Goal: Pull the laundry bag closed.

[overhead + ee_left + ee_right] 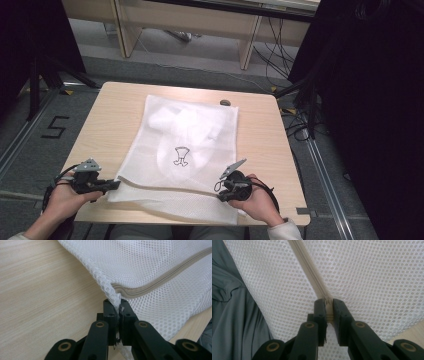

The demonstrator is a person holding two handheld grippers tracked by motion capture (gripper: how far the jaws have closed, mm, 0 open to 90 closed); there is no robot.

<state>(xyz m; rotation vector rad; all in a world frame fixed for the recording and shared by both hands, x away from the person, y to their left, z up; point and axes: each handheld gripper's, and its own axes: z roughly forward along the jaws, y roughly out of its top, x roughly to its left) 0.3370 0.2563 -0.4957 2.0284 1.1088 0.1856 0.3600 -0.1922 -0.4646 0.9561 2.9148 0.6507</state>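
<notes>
- The left gripper (117, 305) is pinched tight on the near left corner of the white mesh bag (160, 267), right where the bag's zipper (160, 280) ends.
- In the high view this left gripper (114, 184) lies low at the near left part of the table, with a hand (62, 197) wrapped around it.
- The right gripper (328, 303) is pinched tight on the zipper (308, 267) of the bag (367, 272) (the beige strip runs straight up from between its two black jaws).
- In the high view the right gripper (221, 192) sits at the near right part of the bag, held by the other hand (260, 200).
- The mesh bag (195, 125) lies flat on the wooden table (107, 117), stretching from the near edge toward the far side.
- Its near edge hangs between the two grippers and is a bit wrinkled.
- Something white is inside the bag, with a small black drawing (181, 156) on it (I cannot tell what the drawing is).
- A small dark round thing (225, 102) sits on the table just past the bag's far right corner.
- Grey cloth (234, 310) shows at the left of the right gripper view, beside the bag.
- Beyond the table there is grey floor with a "5" (54, 127) marked on it at the left, and black cables (280, 55) at the far right.
</notes>
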